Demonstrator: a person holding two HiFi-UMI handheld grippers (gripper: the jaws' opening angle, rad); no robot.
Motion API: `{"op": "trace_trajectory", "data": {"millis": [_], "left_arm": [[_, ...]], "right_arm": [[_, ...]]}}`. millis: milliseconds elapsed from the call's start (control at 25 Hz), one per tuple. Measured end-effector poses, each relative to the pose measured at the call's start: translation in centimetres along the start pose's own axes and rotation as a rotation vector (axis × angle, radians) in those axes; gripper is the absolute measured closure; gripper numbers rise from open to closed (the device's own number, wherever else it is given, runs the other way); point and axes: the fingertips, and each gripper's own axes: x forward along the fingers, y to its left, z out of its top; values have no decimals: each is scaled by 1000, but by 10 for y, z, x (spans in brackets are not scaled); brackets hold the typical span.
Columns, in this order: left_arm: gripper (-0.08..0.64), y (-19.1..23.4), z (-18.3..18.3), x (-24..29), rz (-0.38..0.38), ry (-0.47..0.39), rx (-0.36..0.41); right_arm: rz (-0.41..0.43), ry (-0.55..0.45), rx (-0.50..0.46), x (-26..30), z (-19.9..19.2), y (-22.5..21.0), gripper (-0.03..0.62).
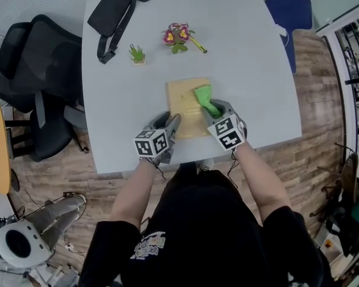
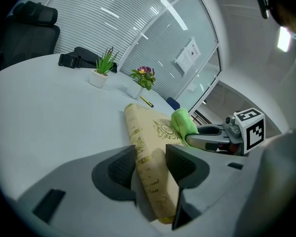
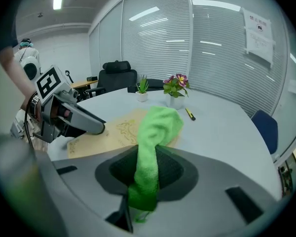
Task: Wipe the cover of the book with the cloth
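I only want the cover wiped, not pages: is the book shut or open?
Shut. The book lies flat on the table, decorated cover up, and the left tool clamps its spine edge; no pages show.

Black bag (image 1: 116, 14), green potted plant (image 1: 137, 54), pink flowers (image 1: 176, 36), yellow pen (image 1: 198, 44) on white table (image 1: 245, 70); black chair (image 1: 30, 70) beside.

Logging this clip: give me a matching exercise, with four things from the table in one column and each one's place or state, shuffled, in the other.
1. tan hardcover book
2. green fleecy cloth
3. black strap bag
4. yellow pen

A. beside the pink-flowered potted plant
B. pinched in the right gripper, draped on the cover
C. spine clamped in the left gripper
D. far left corner of the white table

Pairs: 1-C; 2-B; 3-D; 4-A
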Motion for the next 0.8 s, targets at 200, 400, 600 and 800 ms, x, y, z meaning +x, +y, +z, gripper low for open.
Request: {"op": "trace_trajectory", "data": {"millis": [200,400,600,800], "left_arm": [[367,-1,0,0,1,-2,4],[367,0,0,0,2,0,3],[367,0,0,0,3,-2,3],[367,0,0,0,3,-3,4]], "right_arm": [[-14,-12,33,-3,-4,-8,495],[-33,-4,53,-6,-10,-12,497],[-50,6,62,-11,-14,-13,497],[-52,10,54,-18,-15,-6,497]]}}
